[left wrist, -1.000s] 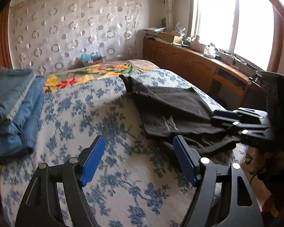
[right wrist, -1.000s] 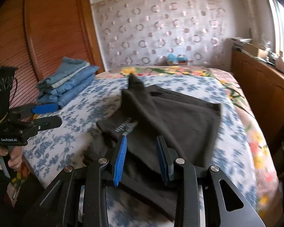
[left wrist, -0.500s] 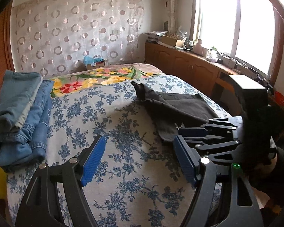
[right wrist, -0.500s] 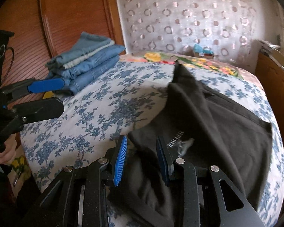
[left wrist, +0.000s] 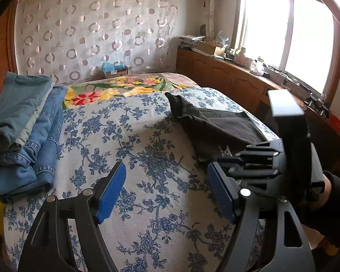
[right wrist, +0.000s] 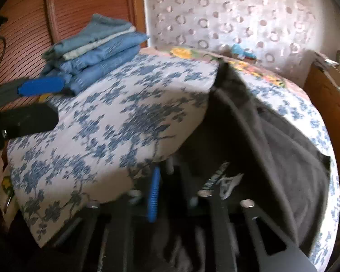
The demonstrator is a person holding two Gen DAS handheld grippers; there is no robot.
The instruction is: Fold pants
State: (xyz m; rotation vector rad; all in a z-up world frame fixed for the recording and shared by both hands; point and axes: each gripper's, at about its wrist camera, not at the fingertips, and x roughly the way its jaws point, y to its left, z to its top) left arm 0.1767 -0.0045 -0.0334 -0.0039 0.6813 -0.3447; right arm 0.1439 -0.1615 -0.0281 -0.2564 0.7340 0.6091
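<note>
Dark grey pants (left wrist: pixel 217 127) lie on the right side of the bed, one end pointing toward the headboard. They also show in the right wrist view (right wrist: pixel 272 145), with a white logo near the fingers. My left gripper (left wrist: pixel 166 190) is open and empty above the blue-flowered bedspread. My right gripper (right wrist: pixel 172 188) is low at the pants' near edge, its jaws close together with dark cloth between and over them; the view is blurred. The right gripper also shows in the left wrist view (left wrist: pixel 238 161), at the pants' near end.
A stack of folded blue jeans (left wrist: pixel 22 131) lies at the bed's left edge; it also shows in the right wrist view (right wrist: pixel 95 45). A wooden cabinet (left wrist: pixel 226 79) under the window runs along the right. A wooden wardrobe (right wrist: pixel 56 11) stands left.
My right gripper has dropped down to the pants' near edge and its jaws have come closer together on the cloth. The left gripper has drawn back and stays open.
</note>
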